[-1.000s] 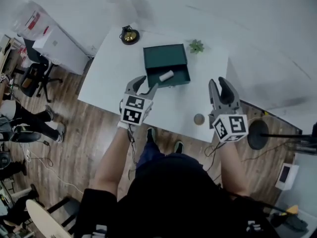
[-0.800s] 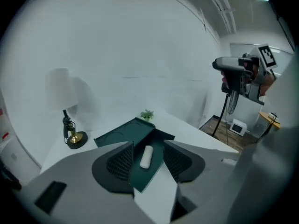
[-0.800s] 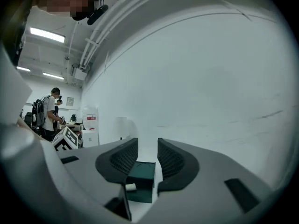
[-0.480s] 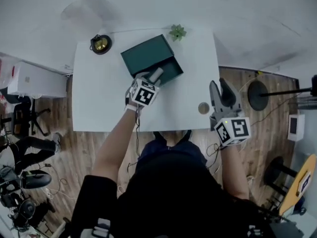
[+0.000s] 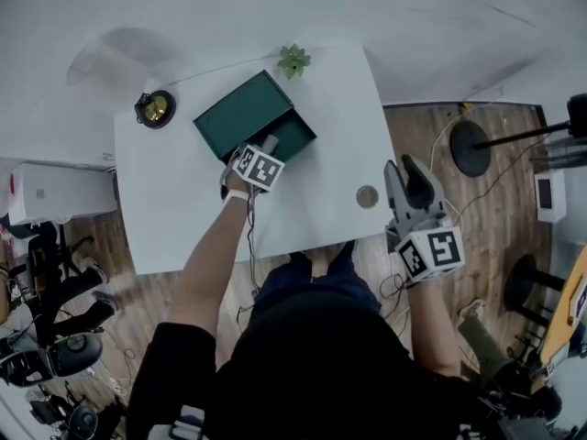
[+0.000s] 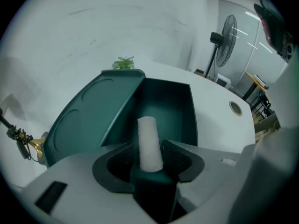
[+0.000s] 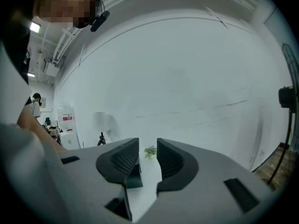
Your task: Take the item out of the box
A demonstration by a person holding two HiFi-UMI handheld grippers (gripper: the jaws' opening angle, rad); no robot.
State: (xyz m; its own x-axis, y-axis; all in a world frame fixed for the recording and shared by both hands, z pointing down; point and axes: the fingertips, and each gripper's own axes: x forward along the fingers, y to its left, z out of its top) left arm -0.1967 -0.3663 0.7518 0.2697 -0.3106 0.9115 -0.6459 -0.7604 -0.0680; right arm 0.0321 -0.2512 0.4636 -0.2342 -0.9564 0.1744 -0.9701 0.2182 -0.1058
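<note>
The left gripper (image 6: pixel 148 147), jaws apart, straddles the white roll (image 6: pixel 148 132) in the box (image 6: pixel 175 104); close gently mid-roll (looks soft); right gripper (image 5: pixel 404 165) gapes empty.

Box (image 6: pixel 173 106) is wide open from above, but its lid (image 6: pixel 93 120) leans up along one side and walls that flank. The left gripper (image 6: pixel 148 146) straddles the white roll (image 6: pixel 148 134), little slack either side. There is open table (image 5: pixel 183 218) out to the round disc (image 5: pixel 367 196); the plant (image 5: pixel 293 60) and small brass lamp (image 5: pixel 154 108) crowd the far edge.
</note>
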